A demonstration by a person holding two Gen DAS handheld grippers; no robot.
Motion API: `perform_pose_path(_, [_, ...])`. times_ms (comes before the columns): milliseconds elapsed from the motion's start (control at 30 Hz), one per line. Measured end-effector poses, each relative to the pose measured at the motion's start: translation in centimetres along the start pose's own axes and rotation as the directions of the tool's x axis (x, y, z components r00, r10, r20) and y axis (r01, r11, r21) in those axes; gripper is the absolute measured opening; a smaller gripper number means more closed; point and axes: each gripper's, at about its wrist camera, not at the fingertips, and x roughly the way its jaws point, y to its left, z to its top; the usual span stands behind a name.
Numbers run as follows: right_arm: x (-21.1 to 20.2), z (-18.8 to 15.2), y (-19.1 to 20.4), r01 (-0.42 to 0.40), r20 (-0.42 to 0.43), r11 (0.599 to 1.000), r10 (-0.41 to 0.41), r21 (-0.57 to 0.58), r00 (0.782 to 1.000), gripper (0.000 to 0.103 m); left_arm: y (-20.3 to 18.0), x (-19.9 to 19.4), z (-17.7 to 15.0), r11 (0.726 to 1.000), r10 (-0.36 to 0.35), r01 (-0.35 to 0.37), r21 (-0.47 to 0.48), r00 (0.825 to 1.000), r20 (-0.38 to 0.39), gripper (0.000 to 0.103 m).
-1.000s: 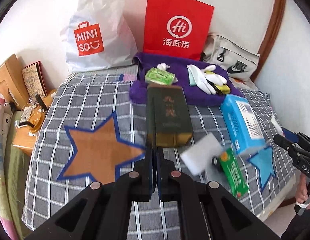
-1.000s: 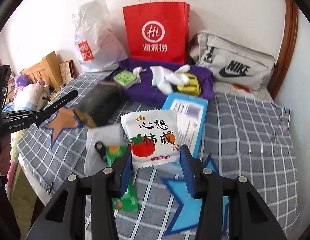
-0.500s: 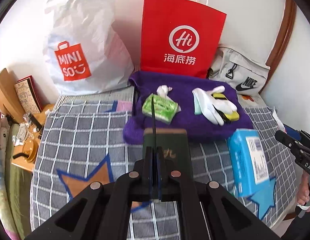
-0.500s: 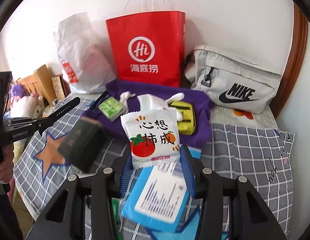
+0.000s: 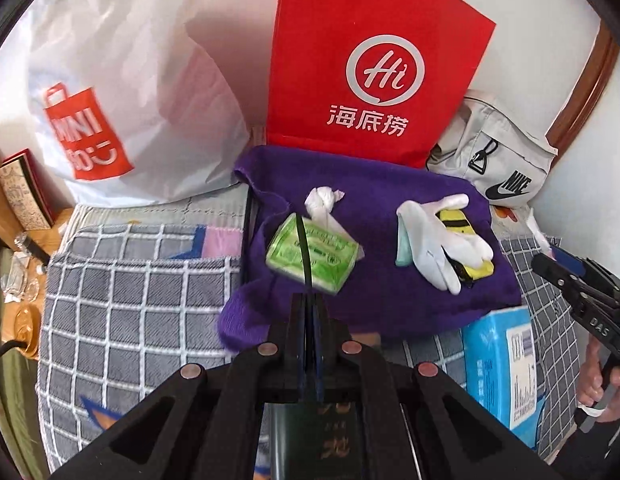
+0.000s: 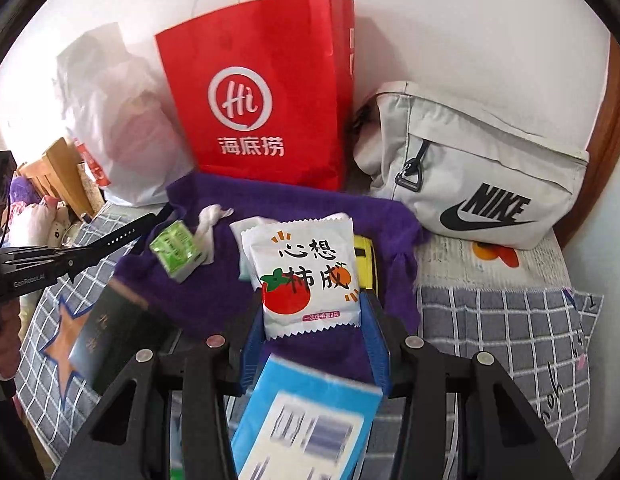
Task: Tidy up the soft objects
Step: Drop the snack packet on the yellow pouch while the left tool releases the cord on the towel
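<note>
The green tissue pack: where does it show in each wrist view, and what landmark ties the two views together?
Left wrist: the green tissue pack lies on the purple towel, centre frame, just beyond the left gripper.
Right wrist: the pack sits left of centre, at the towel's left part.
Shared landmark: the red paper bag standing behind the towel.

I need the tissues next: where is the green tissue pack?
The green tissue pack lies on the purple towel, left part, beside a knotted white tissue, in front of the red bag.
</note>
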Motion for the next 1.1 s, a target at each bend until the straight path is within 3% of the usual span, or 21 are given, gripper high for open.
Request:
perform_pose_path(367, [6.5,2.9,-2.0,0.007,-0.074,1.0,-0.007,-0.004,0.997,0.046,-0.2,4.0,3.3,0.999,-0.036,0.036,-0.018,0.998,-0.042,0.005])
perform_pose_path(667, [10.1,2.6,-1.9,-0.016,-0.149,0.999,0.011,-0.029,0.989,0.046,-1.5,7.4,4.8,0.993,-0.115,0.114,-0.019,0.99,-0.08,0.005])
perform_pose_path(867, [11.0,2.1,-2.4,-0.016,-0.164,1.0,0.013,-0.016,0.986,0.048,-1.8,9.2,4.7,0.992,-0.125,0.122,-0.033,0.983,-0.135,0.005])
perform_pose_path(1033, [10.9,2.0,-1.7,-0.015,-0.159,0.998,0.006,-0.059,0.987,0.06,-1.0,9.9,4.1,0.987,-0.149,0.136,-0.079,0.972,-0.181,0.005])
perform_pose_path(1100, [10.7,2.0,-1.5,-0.018,-0.156,0.998,0.008,-0.064,0.988,0.076,-0.8,9.8,3.9,0.985,-0.162,0.148,-0.089,0.968,-0.192,0.011])
